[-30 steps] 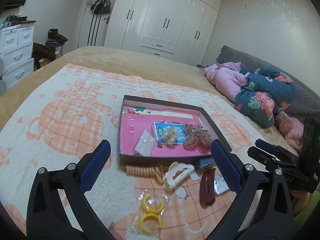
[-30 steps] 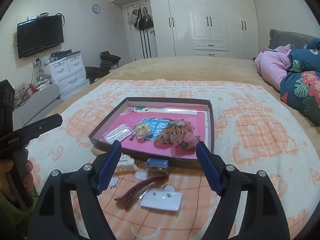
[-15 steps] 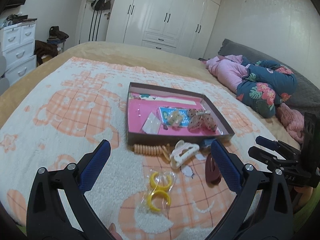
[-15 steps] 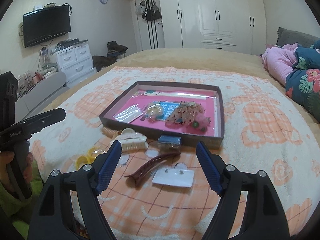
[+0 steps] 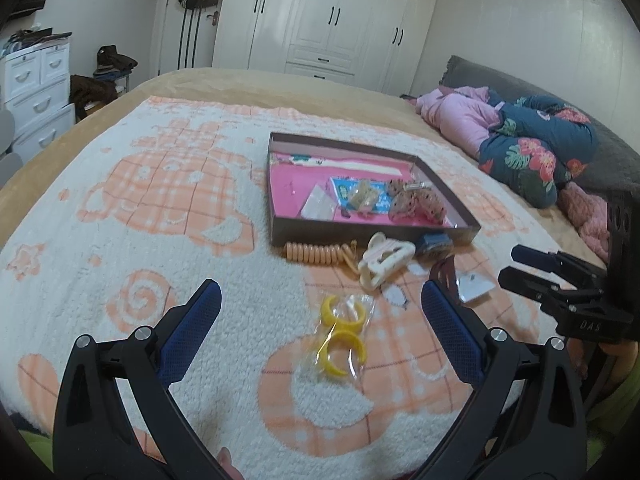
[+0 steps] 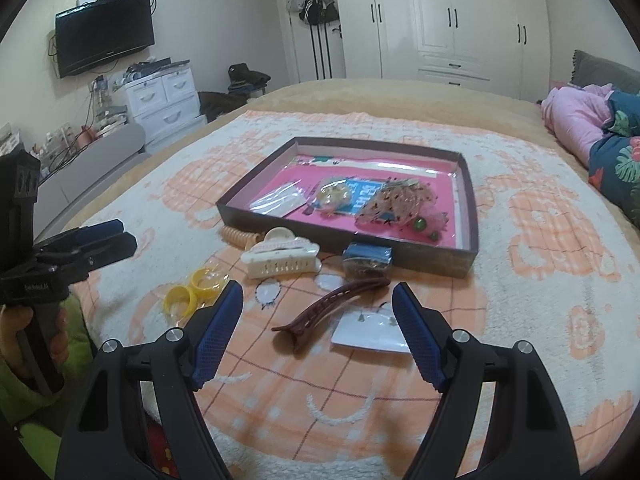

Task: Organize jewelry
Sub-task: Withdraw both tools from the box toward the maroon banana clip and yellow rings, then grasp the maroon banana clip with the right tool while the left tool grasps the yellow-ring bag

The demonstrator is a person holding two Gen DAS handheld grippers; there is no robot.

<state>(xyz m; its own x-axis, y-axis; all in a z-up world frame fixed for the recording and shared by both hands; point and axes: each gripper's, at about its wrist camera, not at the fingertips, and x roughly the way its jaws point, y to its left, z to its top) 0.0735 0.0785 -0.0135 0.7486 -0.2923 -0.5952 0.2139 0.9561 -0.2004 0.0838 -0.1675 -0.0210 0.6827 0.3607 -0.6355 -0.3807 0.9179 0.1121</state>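
Note:
A brown box with a pink floor [image 5: 280, 236] [image 6: 400, 256] lies on the bed blanket and holds several bagged hair pieces. In front of it lie a bag of yellow rings [image 5: 342, 334] [image 6: 196, 290], a white claw clip [image 5: 384, 262] [image 6: 280, 260], an orange coil tie [image 5: 312, 254], a brown hair clip [image 6: 332, 308], a white earring card [image 6: 368, 330] and a blue packet [image 6: 366, 258]. My left gripper [image 5: 320, 320] is open and empty above the yellow rings. My right gripper [image 6: 318, 322] is open and empty above the brown clip.
The orange-and-white blanket [image 5: 140, 220] covers the bed. Pink and floral bedding [image 5: 520, 136] lies at the right edge. White drawers [image 6: 164, 96] and a wall TV [image 6: 104, 32] stand off to the left. White wardrobes [image 5: 332, 20] fill the far wall.
Both grippers have pulled back toward me and lifted, so the box and loose items sit farther away. Both stay open and empty.

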